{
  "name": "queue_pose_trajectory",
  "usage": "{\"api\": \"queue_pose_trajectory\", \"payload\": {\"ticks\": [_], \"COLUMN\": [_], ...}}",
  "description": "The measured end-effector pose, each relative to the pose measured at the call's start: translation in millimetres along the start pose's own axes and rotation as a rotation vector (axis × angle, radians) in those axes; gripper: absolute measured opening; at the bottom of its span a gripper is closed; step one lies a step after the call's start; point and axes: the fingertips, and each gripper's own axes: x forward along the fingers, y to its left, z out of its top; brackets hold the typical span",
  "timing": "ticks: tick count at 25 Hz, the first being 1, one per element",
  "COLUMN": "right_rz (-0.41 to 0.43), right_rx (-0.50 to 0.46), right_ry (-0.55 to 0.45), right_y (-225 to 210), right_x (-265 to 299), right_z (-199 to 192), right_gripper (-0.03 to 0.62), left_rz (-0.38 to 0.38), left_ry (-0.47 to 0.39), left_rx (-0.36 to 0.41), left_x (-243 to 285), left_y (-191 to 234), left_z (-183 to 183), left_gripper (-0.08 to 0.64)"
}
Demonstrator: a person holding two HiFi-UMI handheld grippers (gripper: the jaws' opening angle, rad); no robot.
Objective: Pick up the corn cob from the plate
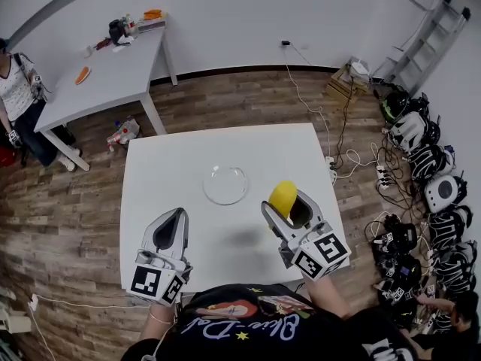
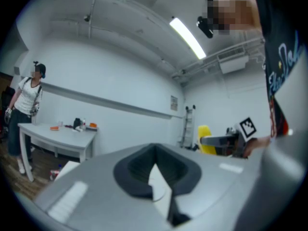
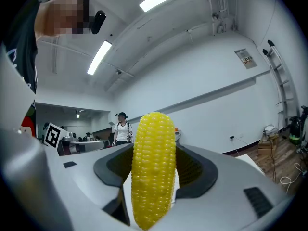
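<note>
A yellow corn cob point(image 1: 282, 198) is held in my right gripper point(image 1: 288, 205), lifted above the white table to the right of the clear glass plate point(image 1: 225, 185). In the right gripper view the cob point(image 3: 153, 167) stands upright between the jaws, which are shut on it. The plate holds nothing. My left gripper point(image 1: 170, 232) hovers over the table's near left part, jaws shut with nothing in them. In the left gripper view the gripper point(image 2: 155, 176) points up at the room, and the cob point(image 2: 205, 139) shows at the right.
The white table point(image 1: 165, 164) carries only the plate. A second white table point(image 1: 105, 74) with small items stands at the back left, a person point(image 1: 19, 96) beside it. Helmets and cables point(image 1: 421, 171) line the floor at the right, near a ladder point(image 1: 421, 43).
</note>
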Motion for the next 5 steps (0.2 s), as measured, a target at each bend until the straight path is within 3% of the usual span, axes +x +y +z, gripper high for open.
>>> {"api": "queue_pose_trajectory", "payload": {"ticks": [5], "right_rz": [-0.025], "right_rx": [-0.014], "right_ry": [0.011], "right_y": [-2.1], "right_x": [-6.4], "right_z": [0.9], "right_gripper": [0.256], "left_rz": [-0.007], "left_ry": [0.013], "left_rx": [-0.001], "left_x": [1.9], "left_y": [-3.5], "left_z": [0.7], "left_gripper": [-0.005]}}
